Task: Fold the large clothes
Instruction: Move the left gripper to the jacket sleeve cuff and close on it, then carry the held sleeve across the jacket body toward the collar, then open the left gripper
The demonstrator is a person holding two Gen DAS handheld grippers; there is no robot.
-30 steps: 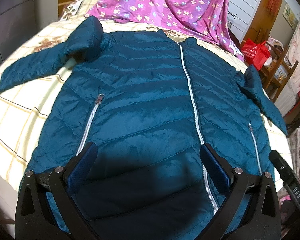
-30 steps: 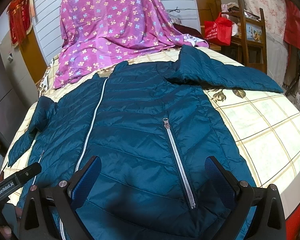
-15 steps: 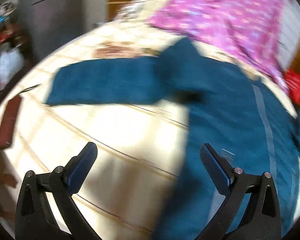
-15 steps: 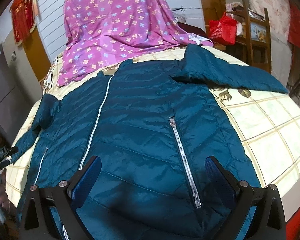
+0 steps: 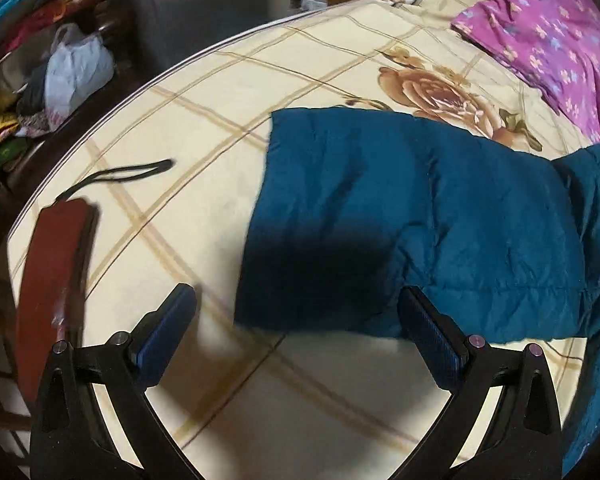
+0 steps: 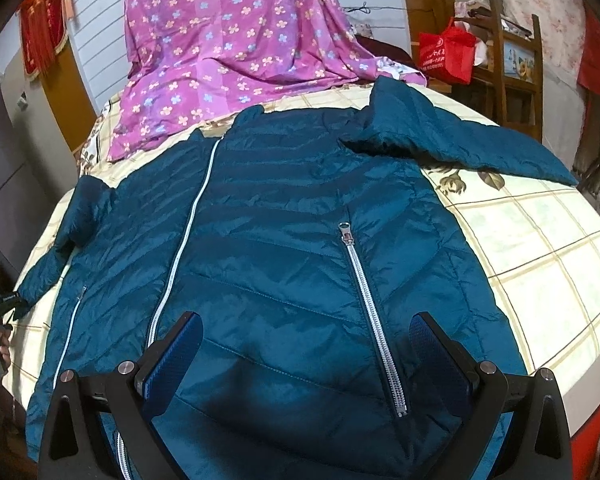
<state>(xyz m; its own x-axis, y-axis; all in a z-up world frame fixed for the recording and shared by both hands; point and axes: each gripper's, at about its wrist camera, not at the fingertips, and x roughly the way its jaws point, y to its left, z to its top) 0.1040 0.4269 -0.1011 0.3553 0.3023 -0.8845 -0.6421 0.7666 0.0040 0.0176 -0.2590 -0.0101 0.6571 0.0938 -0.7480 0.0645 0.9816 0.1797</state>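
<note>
Our left gripper hangs with its jaws spread wide and nothing between them, just short of the cuff end of the jacket's left sleeve, which we judge is the part we mean to take first: the cuff's near corner already lies between the two blue pads, so a short advance and a pinch would catch it. Our right gripper is likewise released and empty, poised above the hem of the teal quilted jacket, probably so it can steady the body or take the other side once the sleeve comes over. The jacket lies front up and zipped on the cream checked bedsheet, spread flat with its white centre zipper running toward the collar and a silver pocket zipper just ahead of the right gripper; that flat layout gives us straight lines to fold along. The right sleeve stretches out sideways, well apart from the body's hem, not yet folded in. A purple floral sheet lies heaped past the collar, and a dark red strap-like object rests on the bed near the left gripper, clear of the sleeve.
</note>
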